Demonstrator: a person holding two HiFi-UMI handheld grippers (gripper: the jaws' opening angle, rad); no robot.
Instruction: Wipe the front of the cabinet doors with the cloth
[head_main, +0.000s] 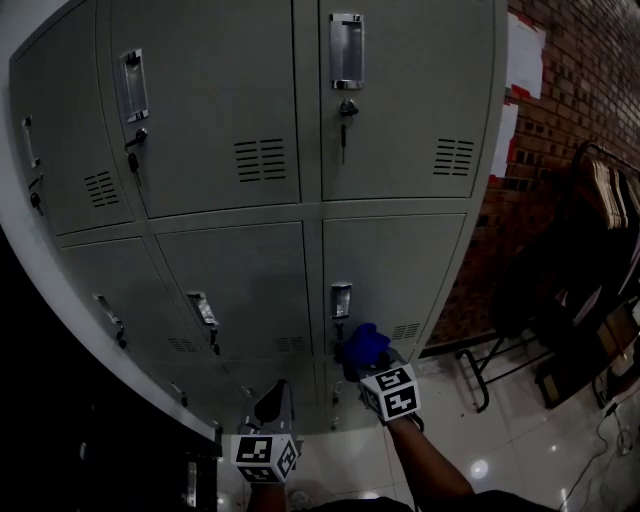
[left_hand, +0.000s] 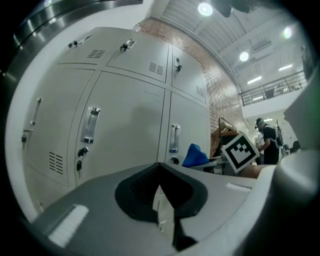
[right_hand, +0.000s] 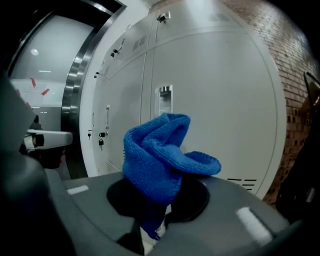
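Pinching a blue cloth (right_hand: 159, 152), right gripper (right_hand: 152, 222) hovers near a cabinet door (head_main: 400, 265); left gripper (left_hand: 162, 202) pressed together

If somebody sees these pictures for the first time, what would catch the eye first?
The blue cloth, pinched in the right gripper, stands out brightly before the lower right door, near its handle. Behind it the grey cabinet fills the head view, with a brick wall at the right. The left gripper is shut and empty, lower left.
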